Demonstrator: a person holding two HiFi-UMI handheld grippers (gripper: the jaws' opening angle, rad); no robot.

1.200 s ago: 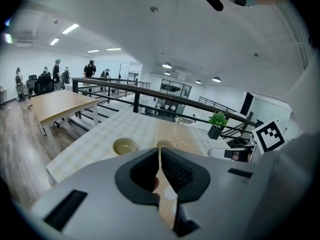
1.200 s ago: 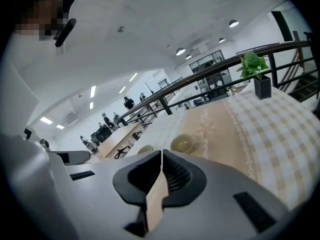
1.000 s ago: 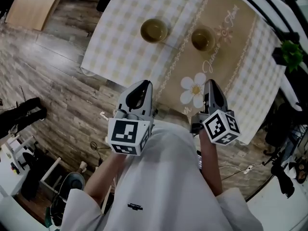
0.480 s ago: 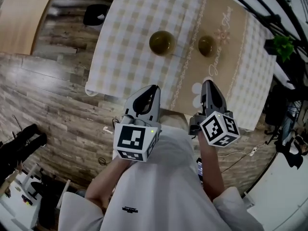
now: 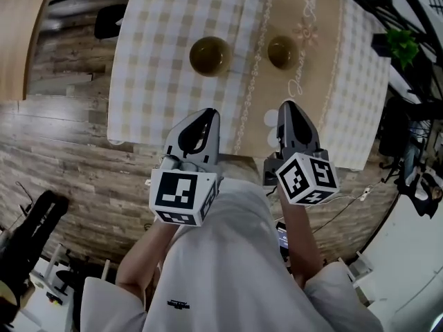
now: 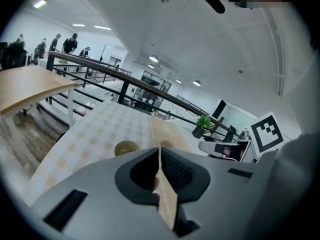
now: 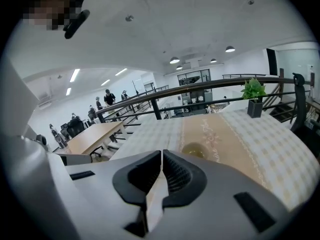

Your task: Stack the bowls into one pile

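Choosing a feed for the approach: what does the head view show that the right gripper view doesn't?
Only the head view: the larger bowl on the checked cloth, and the left gripper. Only the right gripper view: a close look at the right gripper, jaws together with nothing between, and distant people. Both: the smaller bowl on the tan runner, and the potted plant.

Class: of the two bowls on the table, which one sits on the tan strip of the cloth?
The smaller bowl, ahead of the right gripper. The larger bowl to its left sits on the checked part instead.
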